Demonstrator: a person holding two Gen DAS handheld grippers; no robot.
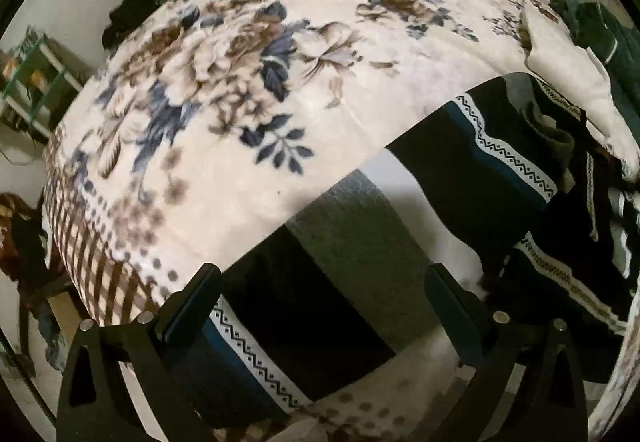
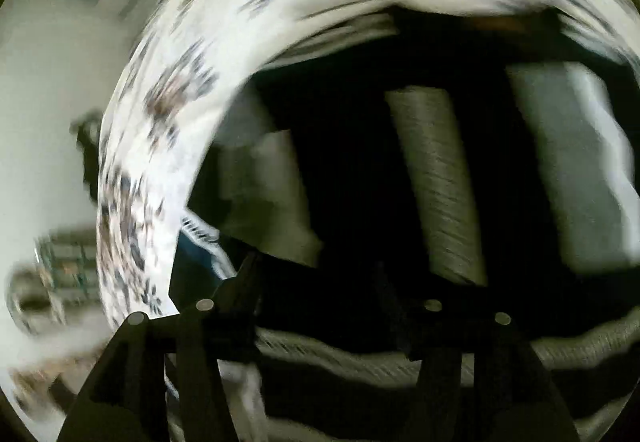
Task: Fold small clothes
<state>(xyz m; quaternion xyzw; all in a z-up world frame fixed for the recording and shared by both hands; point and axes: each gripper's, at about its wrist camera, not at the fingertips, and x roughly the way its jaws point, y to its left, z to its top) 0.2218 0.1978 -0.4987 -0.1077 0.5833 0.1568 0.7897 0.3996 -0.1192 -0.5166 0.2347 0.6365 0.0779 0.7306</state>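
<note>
Far left in the left wrist view, a shelf unit (image 1: pixel 36 81) stands against the wall, and a dark heap (image 1: pixel 132 9) lies on the floor beyond the bed's edge. Moving in, the floral blanket (image 1: pixel 240 81) covers the bed, cream with blue and brown blooms and a checked border near the edge. Across it lies the striped garment (image 1: pixel 360 238), banded in black, grey and white with a zigzag-trimmed blue stripe, running from the lower left up toward the right. The left gripper (image 1: pixel 324 302) looks steeply down on it, jaws standing wide apart, one finger on either side of the grey and black bands, the pads clear of the cloth. Further right, more dark patterned clothing (image 1: pixel 580 201) is bunched up at the blanket's edge.

Over to the right wrist view, and it is heavily smeared. The blanket (image 2: pixel 168 121) curves down the left, the striped garment (image 2: pixel 436 181) fills the middle and right. The right gripper (image 2: pixel 320 302) hangs just above the fabric with its jaws parted, nothing pinched between them that can be made out.
</note>
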